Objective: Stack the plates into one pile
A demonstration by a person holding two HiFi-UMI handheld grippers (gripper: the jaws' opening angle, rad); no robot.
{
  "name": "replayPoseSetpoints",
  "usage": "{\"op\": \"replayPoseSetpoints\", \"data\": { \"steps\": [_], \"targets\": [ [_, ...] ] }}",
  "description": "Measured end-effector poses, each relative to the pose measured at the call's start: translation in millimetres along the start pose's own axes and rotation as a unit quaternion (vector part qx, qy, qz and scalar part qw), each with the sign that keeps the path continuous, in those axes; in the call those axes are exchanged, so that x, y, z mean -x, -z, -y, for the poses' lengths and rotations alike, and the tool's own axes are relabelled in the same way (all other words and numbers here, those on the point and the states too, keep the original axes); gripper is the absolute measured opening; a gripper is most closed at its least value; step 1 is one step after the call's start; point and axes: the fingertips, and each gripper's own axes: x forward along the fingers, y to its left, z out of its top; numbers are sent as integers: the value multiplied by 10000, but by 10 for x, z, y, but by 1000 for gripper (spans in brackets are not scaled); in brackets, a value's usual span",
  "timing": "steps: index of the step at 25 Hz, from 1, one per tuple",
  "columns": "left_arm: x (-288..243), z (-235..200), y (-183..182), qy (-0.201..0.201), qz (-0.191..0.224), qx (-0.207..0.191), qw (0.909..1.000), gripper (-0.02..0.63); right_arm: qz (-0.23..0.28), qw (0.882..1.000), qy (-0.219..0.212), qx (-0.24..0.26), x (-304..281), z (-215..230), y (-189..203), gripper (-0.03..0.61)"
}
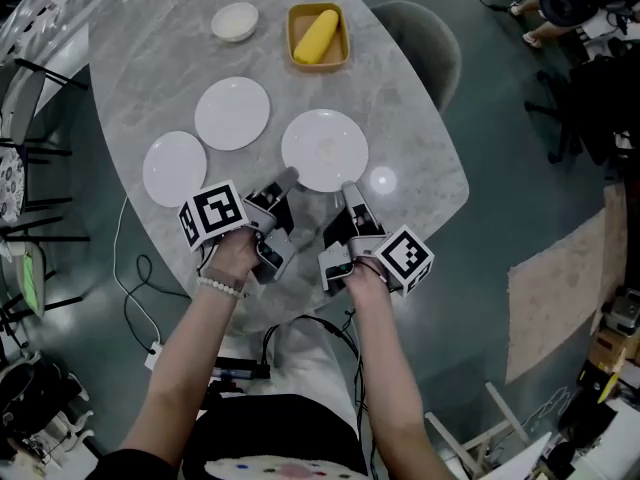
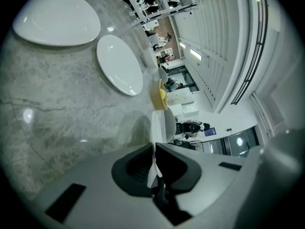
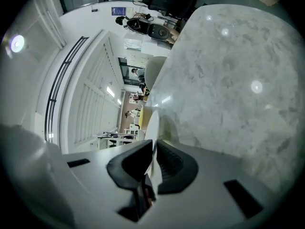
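A: Now, status of the tongs?
B: Left gripper (image 1: 287,180): jaws closed on the near rim of the large plate (image 1: 324,148), with the thin white edge pinched between the pads. Right gripper (image 1: 350,190): clamped on the same rim, just beside the left.
A: Plate location?
B: Over the table (image 1: 420,168), close to its near edge, about mid-width. Cannot tell whether it is lifted off the surface.
A: The other plates?
B: Middle plate (image 1: 232,113) lies further in, left of the large one and apart from it. Small plate (image 1: 174,167) lies near the left edge, beside the middle plate, not touching. None stacked.
A: Anything else?
B: Far end: small bowl (image 1: 235,22) and yellow tray (image 1: 293,38) side by side, with a long yellow item (image 1: 316,36) in the tray.
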Motion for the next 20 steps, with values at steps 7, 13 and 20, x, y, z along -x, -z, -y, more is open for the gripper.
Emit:
{"op": "replayPoseSetpoints", "data": {
  "steps": [7,13,20],
  "targets": [
    [227,-21,-323,65,155,73,9998,28,-140,9996,6,263,-231,-200,257,31],
    [485,-180,-718,44,326,137,9994,28,-371,9982,84,470,-551,-282,619,31],
    [734,-427,-1231,11,429,179,9989,28,-554,9968,117,569,-998,-357,1065,32]
  ]
}}
